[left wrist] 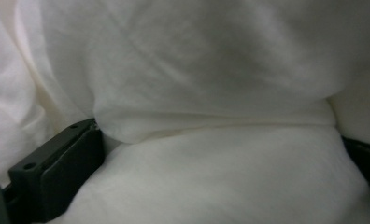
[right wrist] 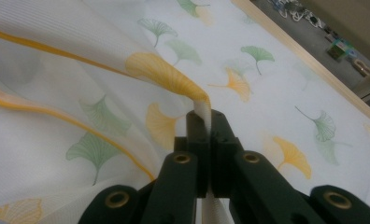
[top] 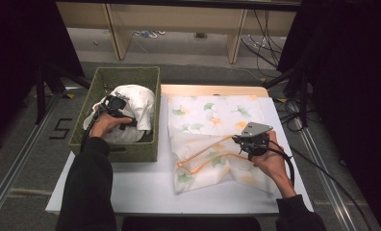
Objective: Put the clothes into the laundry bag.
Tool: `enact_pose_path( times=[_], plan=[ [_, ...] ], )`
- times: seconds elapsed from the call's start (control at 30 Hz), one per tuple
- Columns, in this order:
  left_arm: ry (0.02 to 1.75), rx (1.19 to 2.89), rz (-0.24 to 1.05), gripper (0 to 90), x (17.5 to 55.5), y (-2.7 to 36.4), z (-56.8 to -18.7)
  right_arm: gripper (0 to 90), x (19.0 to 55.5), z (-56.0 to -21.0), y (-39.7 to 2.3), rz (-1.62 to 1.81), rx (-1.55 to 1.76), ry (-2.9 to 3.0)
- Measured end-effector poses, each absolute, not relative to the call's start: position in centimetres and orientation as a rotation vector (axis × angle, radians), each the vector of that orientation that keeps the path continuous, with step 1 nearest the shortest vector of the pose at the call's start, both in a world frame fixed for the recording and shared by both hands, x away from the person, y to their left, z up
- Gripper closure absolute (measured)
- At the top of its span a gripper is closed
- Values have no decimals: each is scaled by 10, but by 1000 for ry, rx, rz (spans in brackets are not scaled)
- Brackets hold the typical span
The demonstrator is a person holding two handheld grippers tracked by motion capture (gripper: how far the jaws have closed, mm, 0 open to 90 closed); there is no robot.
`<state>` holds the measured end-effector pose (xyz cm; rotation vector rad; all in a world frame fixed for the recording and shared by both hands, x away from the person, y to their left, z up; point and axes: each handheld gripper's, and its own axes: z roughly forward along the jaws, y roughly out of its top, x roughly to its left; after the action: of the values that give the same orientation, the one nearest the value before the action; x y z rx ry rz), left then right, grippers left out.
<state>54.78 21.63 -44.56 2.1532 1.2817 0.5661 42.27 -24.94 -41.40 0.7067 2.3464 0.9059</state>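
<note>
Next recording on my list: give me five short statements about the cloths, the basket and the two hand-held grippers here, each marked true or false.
1. The right hand-held gripper is shut on the ginkgo-leaf cloth. True.
2. The white cloth lies flat on the table. False: it is bundled inside the green woven basket.
3. The left hand-held gripper has its jaws wide apart, with white cloth between them. True.
4. The basket stands on the person's right side of the table. False: it stands on the left side.
5. The ginkgo-leaf cloth has a blue border. False: its edge stripe is orange-yellow.
</note>
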Motion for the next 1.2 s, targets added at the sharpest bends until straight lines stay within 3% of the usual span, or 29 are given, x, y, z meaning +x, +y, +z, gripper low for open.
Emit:
enact_pose_path(
  times=[0.03,0.07,0.1,0.17,0.27,0.3,0.37,0.43,0.53,0.57,0.6,0.63,0.7,0.77,0.97,1.03,1.13,1.2],
  plan=[
    [1282,2153,566,182,548,216,-446,899,423,-414,-249,906,707,2346],
    [1283,2162,557,182,549,216,-446,899,424,-414,-250,908,676,2344],
    [1297,2146,495,384,548,214,-446,899,423,-414,-249,914,705,2342],
    [1291,2116,387,448,546,214,-442,899,423,-414,-249,914,700,2343],
    [1275,2082,331,530,543,215,-436,899,425,-413,-250,901,670,2335],
    [1237,2033,254,586,540,214,-431,899,426,-414,-250,909,663,2354],
    [1167,2004,202,617,536,211,-425,899,425,-414,-250,903,682,2338],
    [1126,2104,296,596,533,206,-421,899,426,-415,-250,900,676,2357],
    [1146,2103,361,454,532,203,-420,899,425,-414,-250,901,679,2339],
    [1171,2095,411,454,532,202,-419,899,425,-414,-250,903,682,2338],
    [1170,2126,462,299,530,201,-418,899,425,-414,-251,911,679,2351],
    [1162,2156,515,299,529,201,-416,899,425,-414,-251,911,679,2351],
    [1154,2161,622,204,524,202,-408,899,425,-414,-252,907,677,2334],
    [1172,2134,653,171,522,207,-402,899,424,-415,-250,907,709,2353],
    [1218,2067,732,130,523,227,-397,898,425,-415,-250,907,697,2356],
    [1264,2062,708,126,527,234,-402,898,425,-415,-250,909,686,2353],
    [1373,2041,647,14,536,242,-414,898,425,-416,-250,901,692,2363],
    [1429,2049,574,0,542,244,-426,898,425,-416,-249,907,682,2360]
  ],
)
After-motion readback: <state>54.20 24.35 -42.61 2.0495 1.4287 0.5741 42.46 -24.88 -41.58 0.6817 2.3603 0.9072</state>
